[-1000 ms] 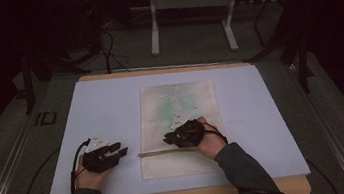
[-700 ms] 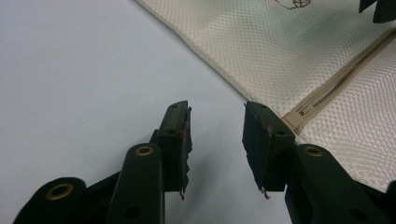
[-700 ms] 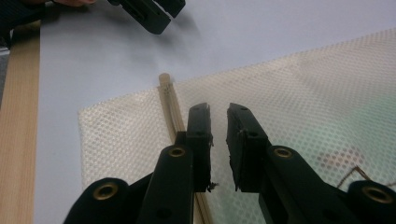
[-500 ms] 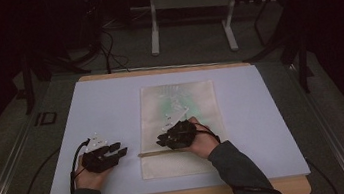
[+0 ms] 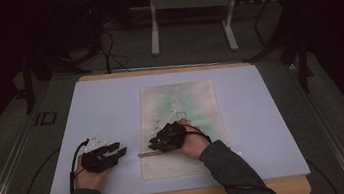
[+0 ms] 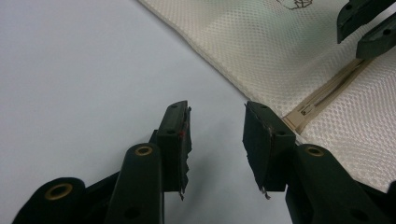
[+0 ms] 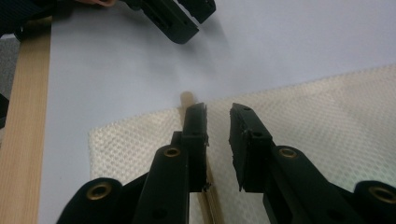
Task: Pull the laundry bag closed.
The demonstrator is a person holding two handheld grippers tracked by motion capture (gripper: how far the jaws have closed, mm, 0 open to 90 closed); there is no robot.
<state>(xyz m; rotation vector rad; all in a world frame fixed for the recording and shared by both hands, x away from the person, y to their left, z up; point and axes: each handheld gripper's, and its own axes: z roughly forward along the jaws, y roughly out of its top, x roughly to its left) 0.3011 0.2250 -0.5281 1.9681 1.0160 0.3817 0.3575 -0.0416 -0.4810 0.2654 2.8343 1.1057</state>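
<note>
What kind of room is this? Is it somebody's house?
Probably a lab or workshop, not a house. A pale blue sheet on a wooden-edged table holds a cream mesh cloth mat. A metal stand and loose black cables sit on the grey floor behind, in the dark.
</note>
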